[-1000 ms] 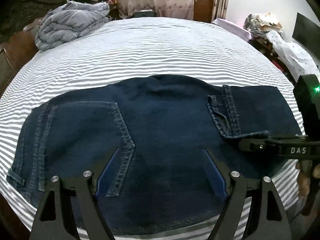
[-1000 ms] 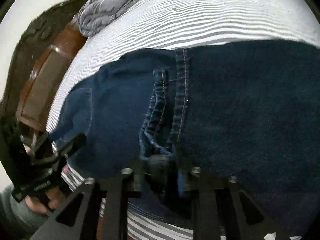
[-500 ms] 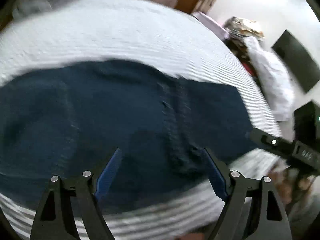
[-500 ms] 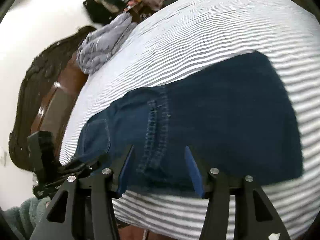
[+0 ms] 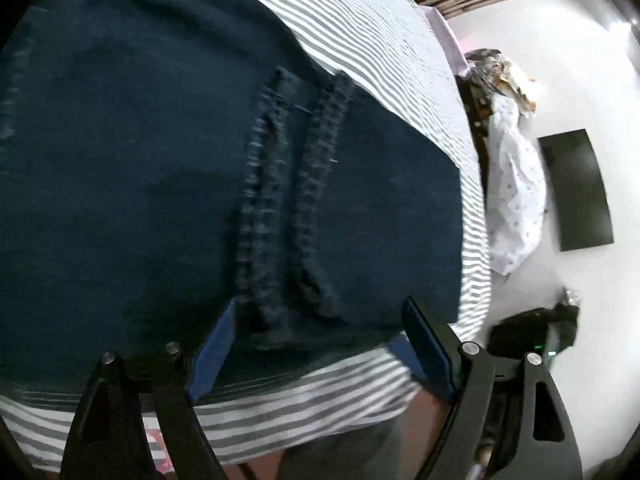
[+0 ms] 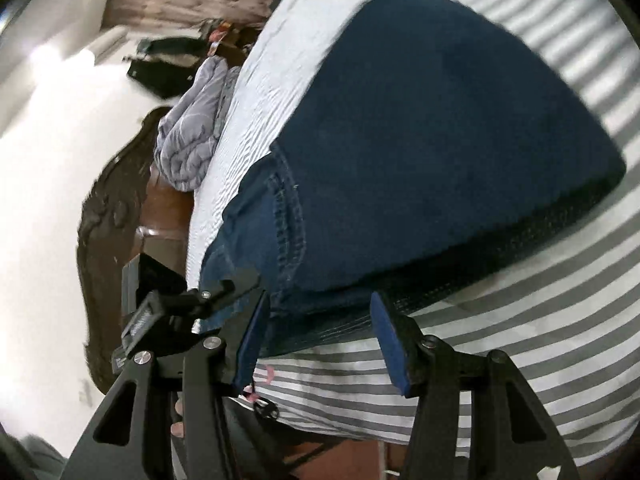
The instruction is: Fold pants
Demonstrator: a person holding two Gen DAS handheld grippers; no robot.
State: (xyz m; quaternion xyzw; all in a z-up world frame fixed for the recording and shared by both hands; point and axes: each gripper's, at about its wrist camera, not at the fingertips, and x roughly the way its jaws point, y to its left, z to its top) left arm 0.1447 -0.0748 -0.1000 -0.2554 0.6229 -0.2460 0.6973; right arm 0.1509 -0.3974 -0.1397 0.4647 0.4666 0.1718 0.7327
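Observation:
Dark blue jeans (image 5: 140, 168) lie folded flat on the striped bed sheet (image 5: 380, 40). The leg hems (image 5: 296, 208) lie across the folded stack. My left gripper (image 5: 316, 336) is open and empty, just above the near edge of the jeans by the hems. In the right wrist view the jeans (image 6: 432, 140) fill the middle. My right gripper (image 6: 316, 336) is open and empty at the near edge of the jeans. The left gripper's body (image 6: 168, 312) shows beside it on the left.
A grey quilt (image 6: 192, 128) is bunched at the bed's far end by the dark wooden headboard (image 6: 108, 220). A white cloth pile (image 5: 516, 192) and a black screen (image 5: 576, 188) stand beyond the bed's right side. The bed's near edge (image 5: 320, 412) lies below both grippers.
My right gripper let go of the hems, opened and pulled back to the near edge. My left gripper swung right toward the hems, staying open. Both views tilted.

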